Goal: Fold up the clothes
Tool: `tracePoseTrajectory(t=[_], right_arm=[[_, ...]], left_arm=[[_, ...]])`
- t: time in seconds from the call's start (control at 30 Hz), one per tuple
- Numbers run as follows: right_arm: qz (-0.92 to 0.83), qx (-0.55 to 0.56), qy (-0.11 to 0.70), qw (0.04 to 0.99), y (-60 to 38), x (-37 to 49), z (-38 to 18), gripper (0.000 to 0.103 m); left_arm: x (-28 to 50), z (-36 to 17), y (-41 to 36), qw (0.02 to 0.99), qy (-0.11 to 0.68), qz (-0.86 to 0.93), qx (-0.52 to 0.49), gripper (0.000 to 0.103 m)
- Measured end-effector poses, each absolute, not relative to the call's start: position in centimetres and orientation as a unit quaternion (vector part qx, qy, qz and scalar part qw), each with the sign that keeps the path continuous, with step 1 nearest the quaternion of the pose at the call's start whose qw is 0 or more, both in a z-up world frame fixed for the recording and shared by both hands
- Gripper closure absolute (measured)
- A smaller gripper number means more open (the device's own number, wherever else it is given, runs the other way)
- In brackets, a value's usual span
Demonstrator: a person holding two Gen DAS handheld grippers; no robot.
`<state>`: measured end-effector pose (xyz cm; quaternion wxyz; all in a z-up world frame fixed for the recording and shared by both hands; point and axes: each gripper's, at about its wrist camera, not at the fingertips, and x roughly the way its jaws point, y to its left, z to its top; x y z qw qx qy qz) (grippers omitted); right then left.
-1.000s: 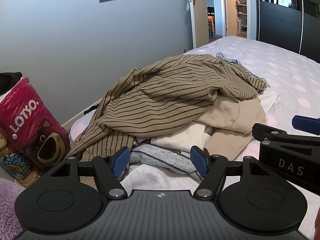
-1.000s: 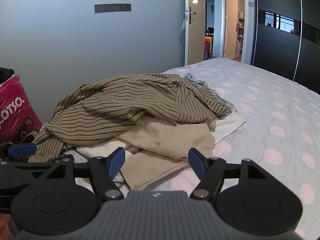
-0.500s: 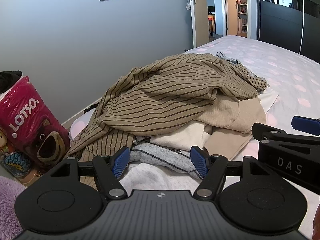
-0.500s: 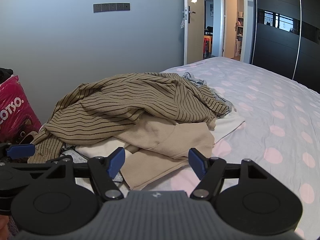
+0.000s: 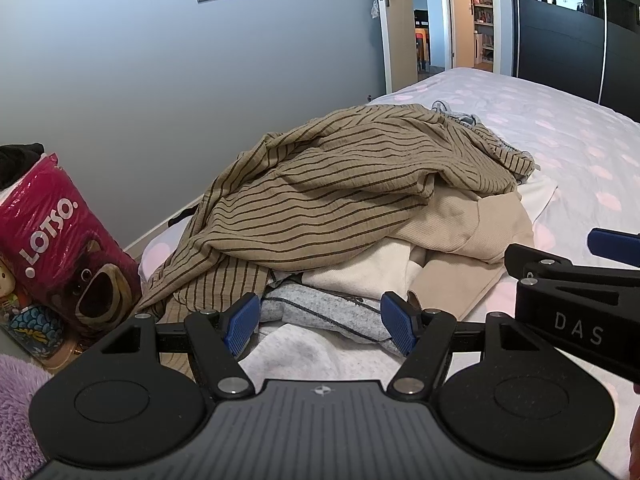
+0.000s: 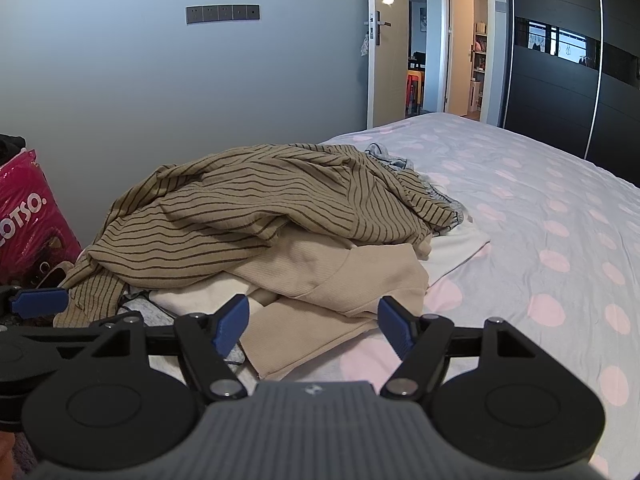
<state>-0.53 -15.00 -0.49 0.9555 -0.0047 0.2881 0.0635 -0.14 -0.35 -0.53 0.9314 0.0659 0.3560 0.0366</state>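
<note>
Right gripper [image 6: 314, 326] jaws opening (nothing between); clothes pile [image 6: 280, 232] just ahead

there's a pink Lotso bag [image 5: 60, 240] left of the polka-dot bedsheet [image 6: 540, 208], grey wall [image 6: 160, 100] behind, open door [image 6: 376, 48], dark wardrobe [image 6: 560, 92]

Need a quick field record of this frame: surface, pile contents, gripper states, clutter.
surface: bed with pink-dotted sheet
pile: unfolded clothes heaped on the bed's left part
top item: tan striped shirt
under it: beige ribbed garment, cream garment, grey knit garment
left gripper: open, nothing between the fingers, just short of the grey knit
right gripper: jaws opening, nothing between them, in front of the beige garment
clutter: pink Lotso bag left of the bed
folding: not started
</note>
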Motion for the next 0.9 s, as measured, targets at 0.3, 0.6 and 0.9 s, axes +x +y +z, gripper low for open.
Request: tracePoseTrajectory(t=[0.3, 0.6, 0.9], right_arm=[[0.056, -0.006, 0.291, 0.955, -15.0, -0.5, -0.6, 0.023], [0.055, -0.008, 0.291, 0.955, -15.0, -0.4, -0.9, 0.021], [0.092, 0.012, 0.305, 0.948, -14.7, 1.1, -0.9, 0.021]], left_arm=[[-0.1, -0.6, -0.3, 0.931, 0.358, 0.038, 0.064, 0.037], [0.2, -0.9, 0.0, 0.93, 0.362, 0.032, 0.061, 0.037], [1.9, -1.1, 1.5, 0.924, 0.379, 0.012, 0.053, 0.04]])
